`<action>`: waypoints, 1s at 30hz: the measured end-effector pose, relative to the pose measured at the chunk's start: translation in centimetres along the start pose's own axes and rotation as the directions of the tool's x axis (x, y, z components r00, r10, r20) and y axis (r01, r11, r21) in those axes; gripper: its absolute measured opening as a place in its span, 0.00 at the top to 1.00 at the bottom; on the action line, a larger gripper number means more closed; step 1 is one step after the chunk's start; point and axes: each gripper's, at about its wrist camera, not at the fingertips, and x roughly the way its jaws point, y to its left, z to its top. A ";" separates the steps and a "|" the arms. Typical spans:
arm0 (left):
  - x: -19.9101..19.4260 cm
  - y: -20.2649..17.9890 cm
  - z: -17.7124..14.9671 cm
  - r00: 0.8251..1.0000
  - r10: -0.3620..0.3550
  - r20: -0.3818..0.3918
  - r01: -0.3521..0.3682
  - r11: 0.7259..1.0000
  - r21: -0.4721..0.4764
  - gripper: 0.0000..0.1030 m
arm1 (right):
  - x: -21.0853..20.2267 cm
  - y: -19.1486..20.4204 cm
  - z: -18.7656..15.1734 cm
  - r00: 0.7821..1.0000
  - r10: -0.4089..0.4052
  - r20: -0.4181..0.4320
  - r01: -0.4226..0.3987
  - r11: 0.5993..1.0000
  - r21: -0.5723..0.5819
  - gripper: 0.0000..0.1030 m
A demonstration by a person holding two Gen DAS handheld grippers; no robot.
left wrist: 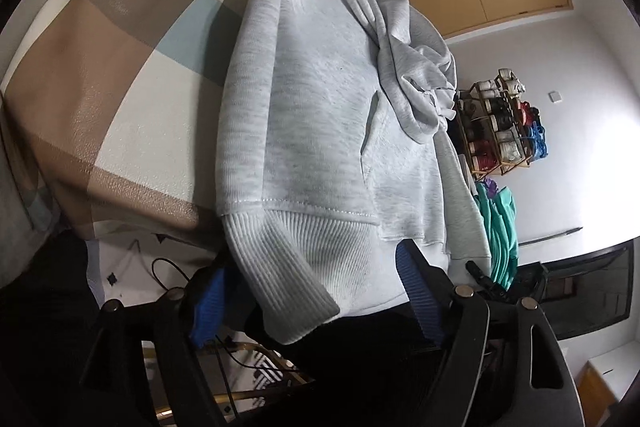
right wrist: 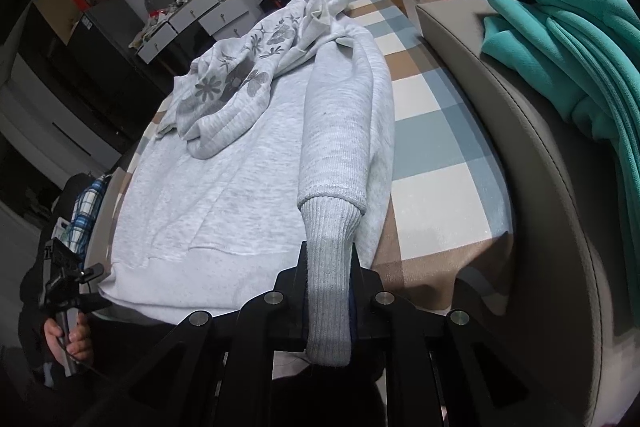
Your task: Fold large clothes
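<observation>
Lying flat on the checked bed cover point(right wrist: 432, 131), the grey hoodie point(right wrist: 224, 187) has one sleeve folded lengthwise. The right gripper point(right wrist: 329, 291) pinches that sleeve's ribbed cuff point(right wrist: 330, 267). The left gripper point(left wrist: 312, 291) stands wide open around the hem point(left wrist: 304, 259), seemingly not pressing it.
</observation>
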 end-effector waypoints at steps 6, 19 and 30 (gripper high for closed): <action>-0.5 1.2 -0.6 0.997 0.076 0.024 -0.076 0.997 -0.016 0.96 | -0.4 -0.6 -0.1 0.999 0.023 0.034 -0.024 0.999 0.026 0.92; -2.7 -0.7 -2.7 0.990 0.068 0.124 -0.082 0.990 0.114 0.96 | -1.1 -2.8 -2.5 0.998 -0.016 0.058 0.013 0.999 0.044 0.93; -0.5 -0.5 0.8 0.998 -0.025 0.053 0.024 0.999 0.022 0.40 | -0.2 -3.2 -1.3 0.998 0.062 0.008 -0.063 0.995 0.077 0.87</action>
